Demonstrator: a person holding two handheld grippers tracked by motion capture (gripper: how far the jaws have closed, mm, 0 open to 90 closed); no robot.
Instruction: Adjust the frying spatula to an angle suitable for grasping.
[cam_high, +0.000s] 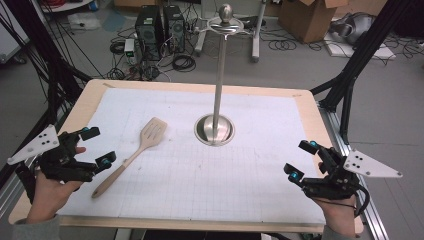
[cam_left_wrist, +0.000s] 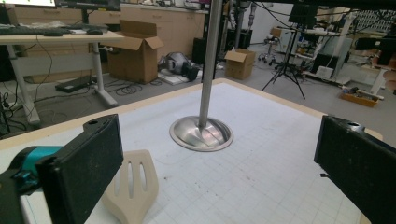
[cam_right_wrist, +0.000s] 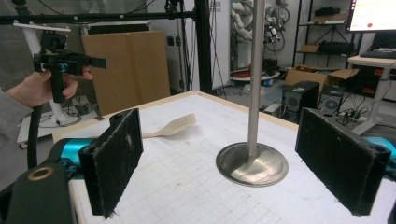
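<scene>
Grey floor (cam_high: 300, 70) strewn with cables (cam_high: 182, 62), cardboard boxes (cam_high: 310, 17) behind.

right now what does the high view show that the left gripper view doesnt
High view alone: the spatula's full handle, the hook ring topping the metal stand, and the right gripper, jaws apart. Left gripper view alone: the left gripper's black pads close up, wide open, with nothing between them. Both: the slotted spatula blade, the stand's round base and the gridded mat.

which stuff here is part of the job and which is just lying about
Part of the job:
- slotted spatula, nearest the left gripper
- metal stand with hooks on top
- right gripper, open

Just lying about:
- cardboard box on the floor
- computer towers
- loose cables
</scene>
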